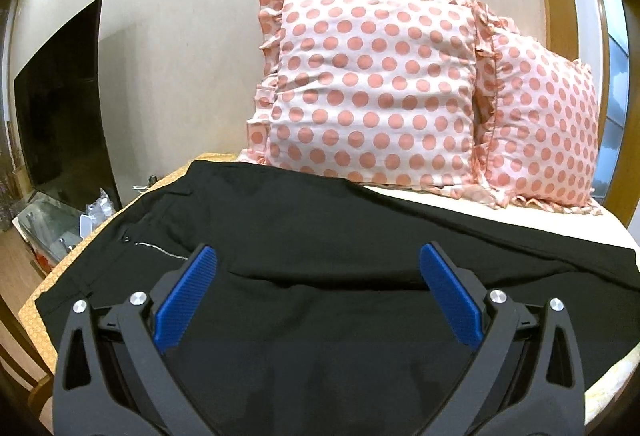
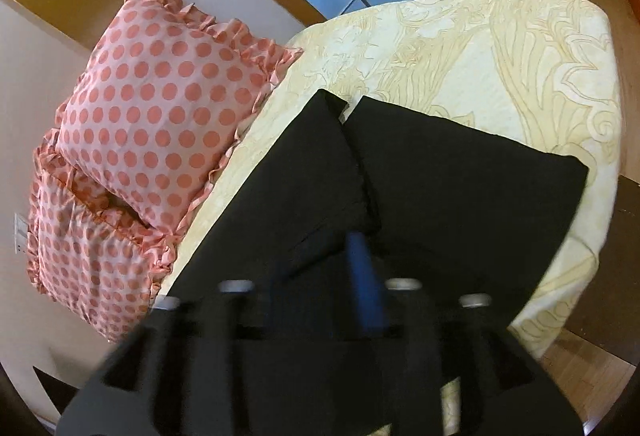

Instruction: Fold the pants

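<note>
Black pants (image 1: pixel 304 236) lie spread on the cream bedspread (image 1: pixel 520 214), waistband with its button at the left. My left gripper (image 1: pixel 318 260) is open, its blue pads wide apart just above the pants' near edge, holding nothing. In the right wrist view the two pant legs (image 2: pixel 440 172) run away from me, their cuffs at the far end. My right gripper (image 2: pixel 340 248) is blurred; its blue fingers (image 2: pixel 362 276) stand close together over the dark cloth between the legs. I cannot tell whether cloth is pinched.
Two pink polka-dot pillows (image 1: pixel 372 84) lean against the wall behind the pants; they also show in the right wrist view (image 2: pixel 160 116). A dark TV (image 1: pixel 64 108) stands at left. The patterned bedspread (image 2: pixel 520 48) reaches the bed's edge, wood floor beyond.
</note>
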`<act>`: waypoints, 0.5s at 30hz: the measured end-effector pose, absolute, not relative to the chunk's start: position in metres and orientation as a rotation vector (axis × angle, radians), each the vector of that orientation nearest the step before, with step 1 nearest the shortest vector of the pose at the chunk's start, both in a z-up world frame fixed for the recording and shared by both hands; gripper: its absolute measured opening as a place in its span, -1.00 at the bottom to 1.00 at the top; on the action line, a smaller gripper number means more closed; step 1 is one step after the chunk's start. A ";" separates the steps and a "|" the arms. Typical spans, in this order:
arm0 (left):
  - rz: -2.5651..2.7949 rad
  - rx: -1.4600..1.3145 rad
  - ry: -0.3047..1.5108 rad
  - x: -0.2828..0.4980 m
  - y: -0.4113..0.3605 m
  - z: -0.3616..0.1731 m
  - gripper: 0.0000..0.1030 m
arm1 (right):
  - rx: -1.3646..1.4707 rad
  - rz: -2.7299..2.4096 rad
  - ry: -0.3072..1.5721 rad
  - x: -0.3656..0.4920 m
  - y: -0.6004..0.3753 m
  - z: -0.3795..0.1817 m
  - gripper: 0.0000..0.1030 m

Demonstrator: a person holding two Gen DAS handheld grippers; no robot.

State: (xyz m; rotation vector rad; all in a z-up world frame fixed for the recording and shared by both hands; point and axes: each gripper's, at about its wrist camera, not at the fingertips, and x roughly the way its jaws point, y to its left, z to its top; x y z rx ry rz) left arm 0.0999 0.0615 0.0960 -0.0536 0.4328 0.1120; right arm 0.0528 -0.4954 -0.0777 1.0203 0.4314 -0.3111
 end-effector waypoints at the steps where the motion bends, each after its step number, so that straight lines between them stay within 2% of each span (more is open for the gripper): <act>1: 0.109 -0.043 0.436 0.099 0.059 0.095 0.96 | 1.016 -0.325 0.421 0.052 -0.495 -0.078 0.27; 4: 0.105 -0.005 0.438 0.099 0.050 0.092 0.96 | 1.045 -0.332 0.395 0.049 -0.497 -0.083 0.23; 5: 0.104 0.010 0.438 0.100 0.047 0.091 0.96 | 1.085 -0.314 0.408 0.051 -0.498 -0.089 0.09; 6: 0.101 0.019 0.440 0.100 0.045 0.091 0.96 | 1.106 -0.303 0.414 0.051 -0.498 -0.091 0.05; 15: 0.066 0.011 0.440 0.101 0.038 0.089 0.96 | 1.149 -0.183 0.372 0.080 -0.497 -0.091 0.01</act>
